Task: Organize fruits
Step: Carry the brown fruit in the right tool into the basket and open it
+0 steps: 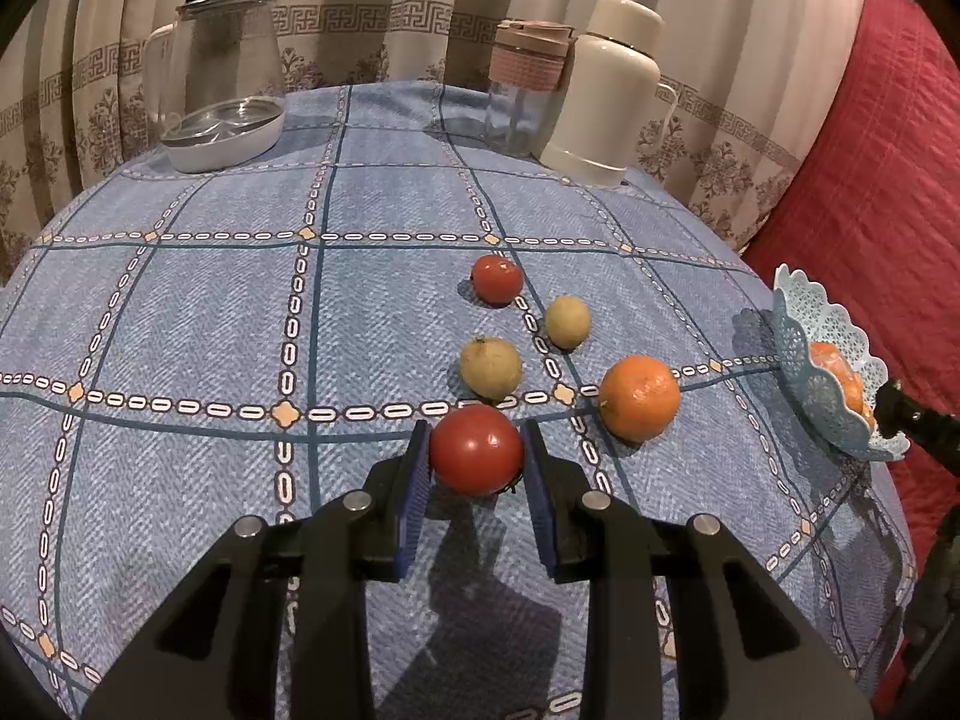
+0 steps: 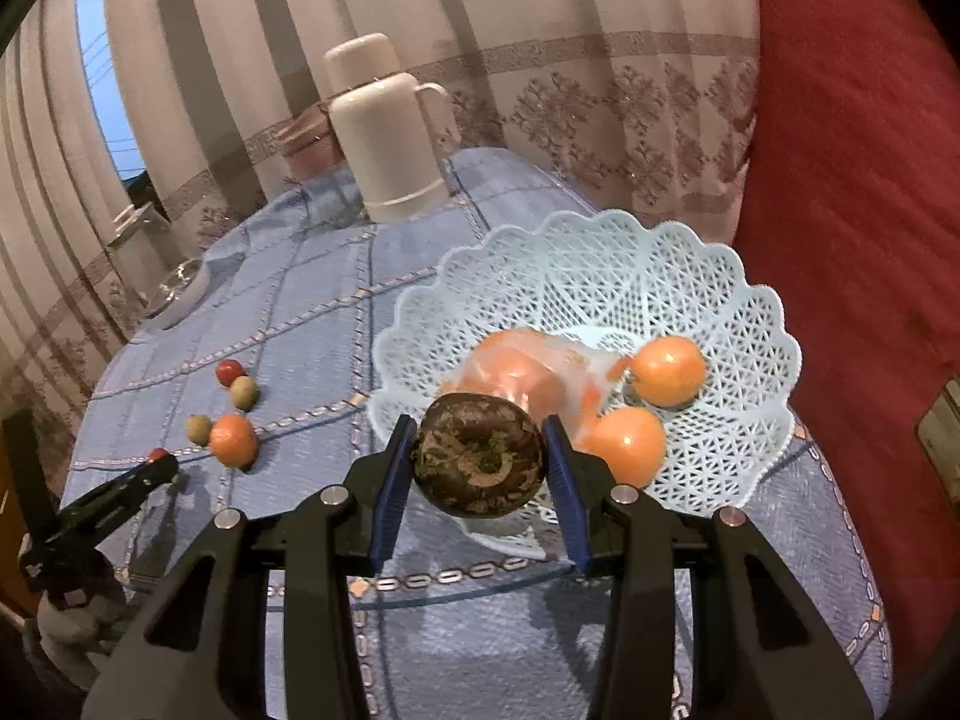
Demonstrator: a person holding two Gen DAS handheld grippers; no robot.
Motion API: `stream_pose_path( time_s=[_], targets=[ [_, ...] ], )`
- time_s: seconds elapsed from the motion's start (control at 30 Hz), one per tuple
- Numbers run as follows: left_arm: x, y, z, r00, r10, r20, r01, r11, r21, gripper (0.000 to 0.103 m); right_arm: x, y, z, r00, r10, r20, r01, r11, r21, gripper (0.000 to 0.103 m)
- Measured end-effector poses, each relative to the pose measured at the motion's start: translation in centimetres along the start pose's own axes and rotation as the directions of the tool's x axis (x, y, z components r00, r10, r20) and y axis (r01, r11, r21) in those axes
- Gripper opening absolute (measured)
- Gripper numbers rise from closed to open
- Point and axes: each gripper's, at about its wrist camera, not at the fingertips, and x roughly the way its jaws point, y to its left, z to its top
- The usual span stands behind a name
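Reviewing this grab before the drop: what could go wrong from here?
1. The right gripper holds the brown fruit near the basket's front rim; released early, it may land on the cloth.
2. Dropped inside, it could hit the bagged orange fruit.
3. The left gripper squeezes a tomato at its jaw tips; it may slip or bruise.

My left tool (image 1: 477, 450) has matt black plastic arms, ribbed blue pads and bright metal pins, and grips a smooth, glossy tomato (image 1: 476, 449). My right tool (image 2: 480, 462) holds a dull, rough, mottled brown fruit (image 2: 478, 455). The table (image 1: 210, 312) wears a woven blue cloth. The basket (image 2: 708, 324) is pale lattice plastic; the flask (image 1: 606, 90) is smooth cream plastic.
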Motion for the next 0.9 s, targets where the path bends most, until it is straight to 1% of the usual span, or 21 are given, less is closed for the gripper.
stream_pose_path(
  time_s=[0.23,0.47,0.8,0.9],
  targets=[
    [0.1,-0.4,0.0,1.0,0.003,-0.006,-0.003,1.0,0.008,0.03,1.0,-0.9,-0.5,1.0,-0.007,-0.03,0.008,1.0,0.017,0.044],
    [0.1,-0.5,0.0,1.0,0.005,-0.006,-0.005,1.0,0.012,0.03,1.0,-0.9,-0.5,0.999,-0.002,-0.034,0.003,1.0,0.021,0.044],
    [-0.1,-1.0,0.3,1.0,-0.002,-0.001,0.002,1.0,0.022,0.03,0.0,-1.0,0.0,1.0,0.003,-0.004,-0.003,1.0,0.024,0.045],
    [-0.3,-1.6,0.4,1.0,-0.009,0.005,0.009,0.999,0.034,0.03,-0.2,-1.1,0.0,1.0,-0.021,-0.005,0.021,1.0,0.011,0.045]
  ],
)
